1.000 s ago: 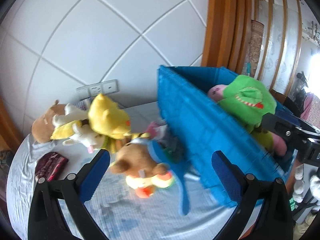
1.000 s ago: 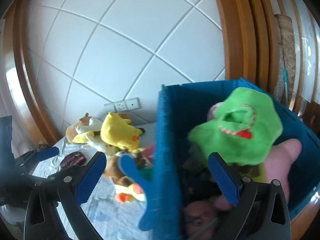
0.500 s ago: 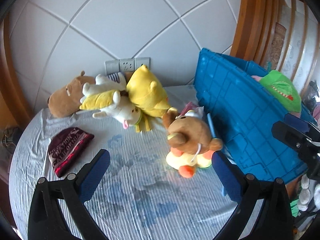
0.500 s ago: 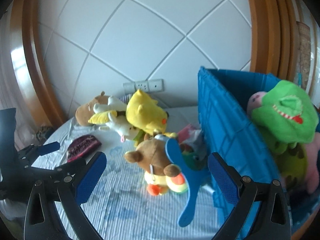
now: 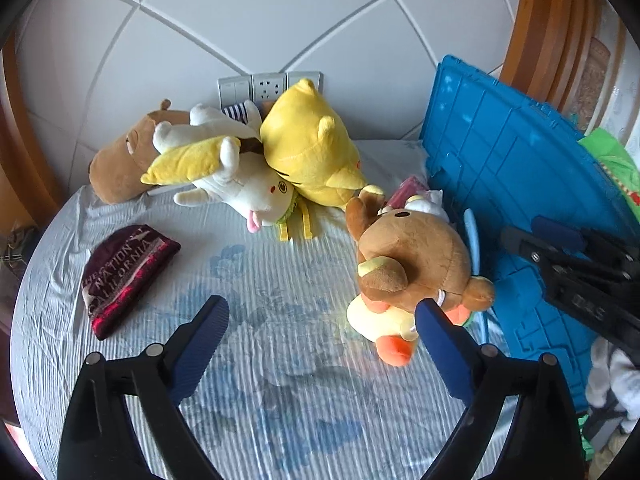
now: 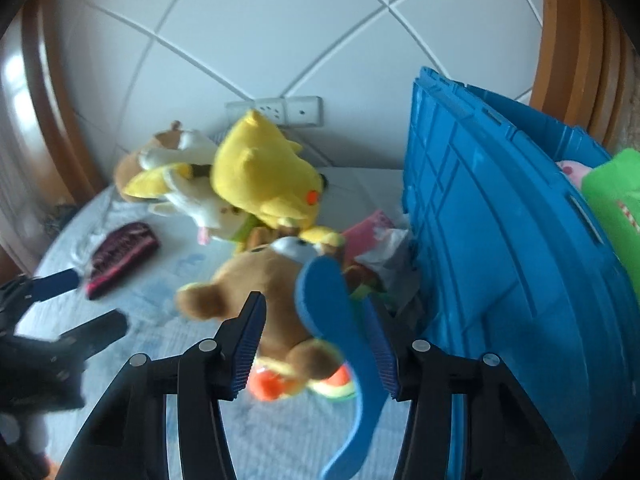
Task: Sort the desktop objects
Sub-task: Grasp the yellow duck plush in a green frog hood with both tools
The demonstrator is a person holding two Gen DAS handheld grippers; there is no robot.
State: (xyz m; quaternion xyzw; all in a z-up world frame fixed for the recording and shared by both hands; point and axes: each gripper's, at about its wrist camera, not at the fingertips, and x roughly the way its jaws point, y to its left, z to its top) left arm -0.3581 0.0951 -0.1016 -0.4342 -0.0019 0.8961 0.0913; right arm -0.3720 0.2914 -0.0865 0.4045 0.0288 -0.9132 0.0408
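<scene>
Left wrist view: the left gripper (image 5: 320, 320) stands spread wide with nothing between its fingers, though its jaws have just been closing slightly. The brown bear plush (image 5: 412, 258) lies at 2 o'clock of it on the striped tablecloth (image 5: 280, 380), lying on top of a yellow duck toy (image 5: 384, 326); the right-hand finger overlaps the bear's lower edge in this view, contact not confirmed. The maroon beanie (image 5: 120, 268) lies at 10 o'clock, well apart. A heap of plush sits at 12 o'clock: yellow plush (image 5: 308, 148), white plush (image 5: 240, 184), tan plush (image 5: 120, 160). The blue crate (image 5: 508, 184) stands at 3 o'clock.

Right wrist view, blurred: the right gripper (image 6: 316, 336) has just been closing its jaws about the brown bear plush (image 6: 260, 288). The bear sits between the pads, with a flat blue tool (image 6: 340, 336) against the right pad. Whether the pads press yet cannot be told. The blue crate (image 6: 520, 260) at 3 o'clock already holds a green plush (image 6: 612, 208).

Judgement: the step in hand is seizing the bear for the crate. The next move calls for a firm pinch on the bear alone, clear of the blue tool and duck, then a lift over the crate wall.
</scene>
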